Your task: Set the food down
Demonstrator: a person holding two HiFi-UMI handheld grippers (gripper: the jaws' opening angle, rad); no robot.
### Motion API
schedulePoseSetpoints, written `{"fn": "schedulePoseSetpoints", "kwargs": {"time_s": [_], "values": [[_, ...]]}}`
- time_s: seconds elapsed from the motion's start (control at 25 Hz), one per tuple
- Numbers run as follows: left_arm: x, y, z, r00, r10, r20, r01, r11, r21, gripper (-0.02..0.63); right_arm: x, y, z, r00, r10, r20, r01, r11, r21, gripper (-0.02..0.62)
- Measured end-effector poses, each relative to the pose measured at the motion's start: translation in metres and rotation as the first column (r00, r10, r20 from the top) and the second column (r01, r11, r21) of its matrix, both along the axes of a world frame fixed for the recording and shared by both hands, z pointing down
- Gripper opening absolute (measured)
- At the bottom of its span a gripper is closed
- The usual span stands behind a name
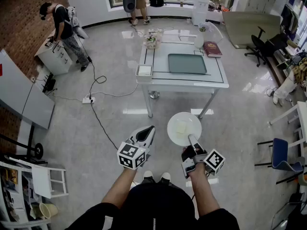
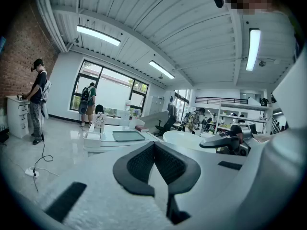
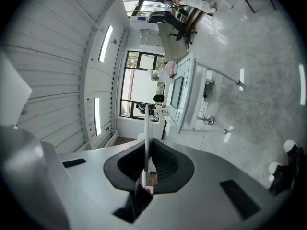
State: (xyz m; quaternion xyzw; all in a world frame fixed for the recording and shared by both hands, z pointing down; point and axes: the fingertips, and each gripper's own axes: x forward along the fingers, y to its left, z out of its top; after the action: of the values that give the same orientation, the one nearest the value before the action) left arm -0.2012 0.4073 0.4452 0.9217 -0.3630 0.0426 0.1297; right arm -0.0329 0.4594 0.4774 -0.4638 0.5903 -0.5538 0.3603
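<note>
**A:** How are the arms held?

**B:** Both bare arms reach out from the body at 6 o'clock in the head view. The left gripper (image 1: 147, 131) points up toward 1 o'clock. The right gripper (image 1: 192, 139) points to 12 o'clock and is rolled on its side.

**A:** What are the tongs doing?

**B:** The left gripper's jaws, dark and bumpy inside, are pressed together with nothing in them. The right gripper's jaws are squeezed onto the near rim of a plate (image 1: 193, 121).

**A:** What is the plate like?

**B:** It is round, white, smooth and thin. It lies flat in the air above the shiny grey floor (image 1: 67, 128), with the left gripper at its 9 o'clock.

**A:** And the food?

**B:** The food (image 1: 181, 127) is a pale yellow, squarish piece in the middle of the plate.

**A:** What is ahead?

**B:** At 12 o'clock from the plate, well apart from it, stands a white table (image 1: 158, 79) with black lines. On it are a flat green tray (image 1: 187, 63), a small white box (image 1: 144, 71) at the tray's 9 o'clock, and a dark red book (image 1: 212, 48) at its 1 o'clock
</note>
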Motion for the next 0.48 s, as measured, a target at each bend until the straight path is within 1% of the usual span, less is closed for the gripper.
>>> {"fn": "schedulePoseSetpoints", "kwargs": {"time_s": [0.16, 0.32, 0.48], "values": [[0.011, 0.010, 0.005, 1.000, -0.002, 0.005, 0.002, 1.000, -0.010, 0.005, 0.012, 0.011, 0.001, 0.999, -0.009, -0.054, 0.008, 1.000, -0.023, 0.023], [0.017, 0.010, 0.006, 1.000, -0.013, 0.006, 0.013, 1.000, -0.009, 0.005, 0.020, 0.008, -0.001, 0.999, -0.006, -0.050, 0.007, 1.000, 0.010, 0.023], [0.024, 0.017, 0.009, 1.000, -0.031, 0.007, 0.031, 0.999, -0.013, 0.005, 0.034, 0.013, 0.008, 0.997, -0.017, -0.070, 0.016, 1.000, -0.016, 0.023]]}}
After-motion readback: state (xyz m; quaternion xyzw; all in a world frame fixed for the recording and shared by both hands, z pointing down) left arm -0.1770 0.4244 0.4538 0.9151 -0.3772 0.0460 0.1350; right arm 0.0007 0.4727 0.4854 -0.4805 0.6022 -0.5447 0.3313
